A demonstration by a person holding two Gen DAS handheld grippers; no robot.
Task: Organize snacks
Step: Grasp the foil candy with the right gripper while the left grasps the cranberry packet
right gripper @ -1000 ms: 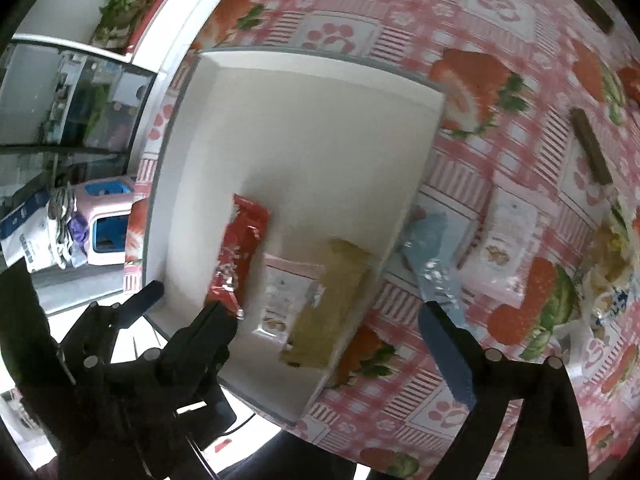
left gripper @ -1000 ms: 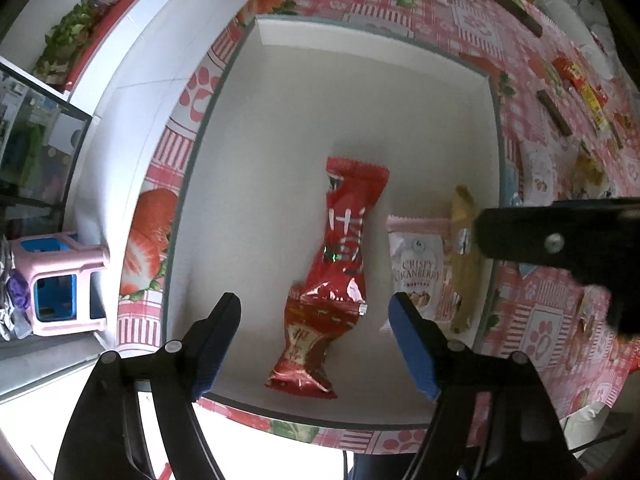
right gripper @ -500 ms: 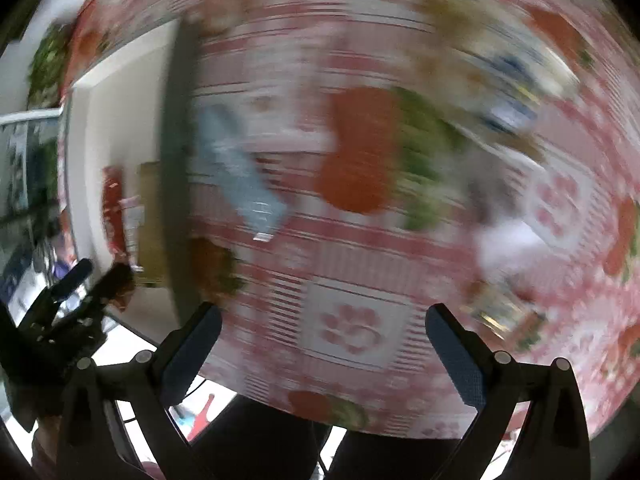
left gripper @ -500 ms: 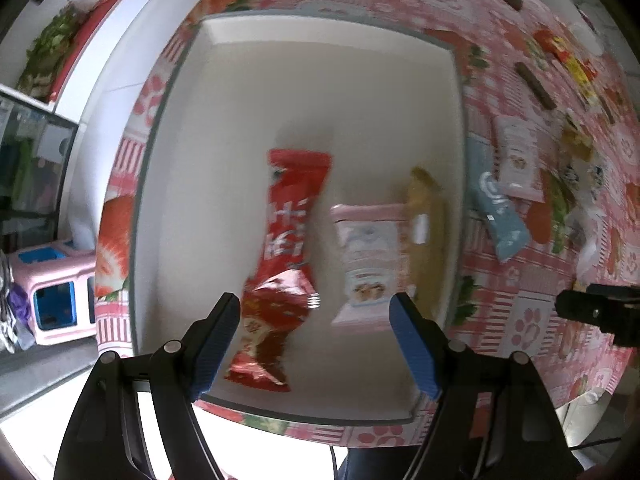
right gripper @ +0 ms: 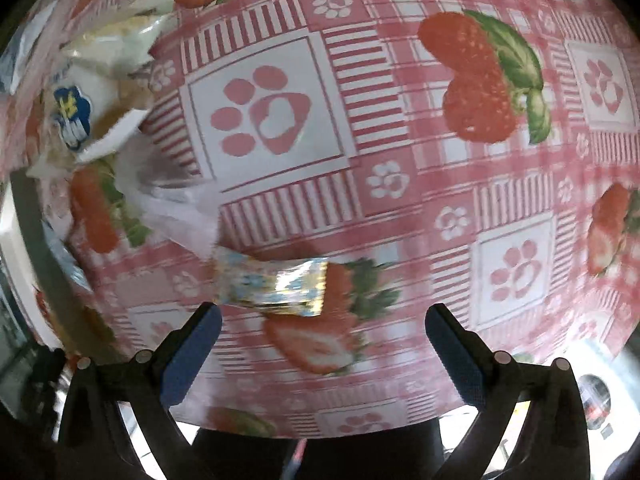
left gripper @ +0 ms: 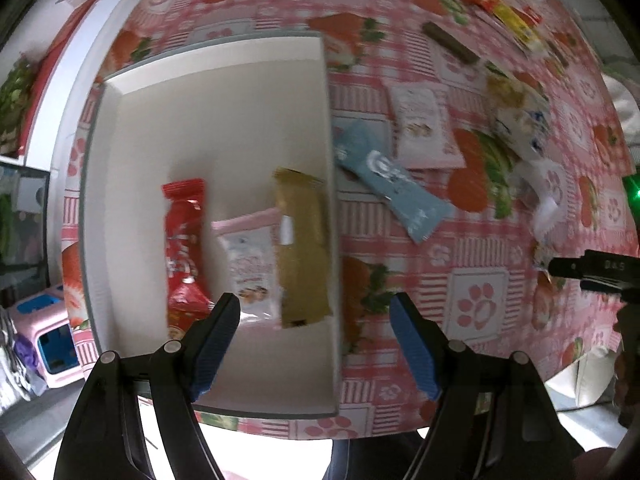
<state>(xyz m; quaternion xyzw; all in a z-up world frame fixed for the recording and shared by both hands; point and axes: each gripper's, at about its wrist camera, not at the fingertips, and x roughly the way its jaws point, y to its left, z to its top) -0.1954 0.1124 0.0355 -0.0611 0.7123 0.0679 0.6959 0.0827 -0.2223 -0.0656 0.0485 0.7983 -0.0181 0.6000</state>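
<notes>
Looking down thru left wrist cam: left gripper (left gripper: 314,344) hanging over near edge of white tray (left gripper: 208,96), jaws standing wide apart, nothing between blue pads. Sitting inside tray, side by side w/ long sides roughly parallel: red wrapper (left gripper: 182,240) on left, pink-white pouch (left gripper: 250,264) in middle, gold-brown packet (left gripper: 302,252) on right, hugging right wall and overlapping pouch's edge. Red one lying just apart from pouch.

Lying on strawberry-and-paw tablecloth (left gripper: 476,308) just outside right wall: light-blue bar (left gripper: 394,184), angled, near end pointing away from tray. Resting just beyond it: white-pink sachet (left gripper: 424,124), touching or slightly overlapping blue bar, can't tell which. Further right: heap of pale crinkly bags (left gripper: 520,120). Up top: brown stick (left gripper: 450,42), yellow-red packets (left gripper: 508,16), well apart from tray. Poking in at right edge of frame: black tip of right gripper (left gripper: 592,270).

Switching to right wrist cam, picture blurring: right gripper (right gripper: 322,338) pointing steeply down at cloth, jaws spread wide, gripping nothing. Lying between and just ahead of pads: small shiny foil candy (right gripper: 272,284), yellow-blue print, flat on cloth, not touching either pad. Sprawling at left: same pale bags (right gripper: 104,64), one w/ blue flower mark, plus clear crumpled wrapper (right gripper: 168,204) just beside candy's left end. Tray rim barely showing at far left edge.
</notes>
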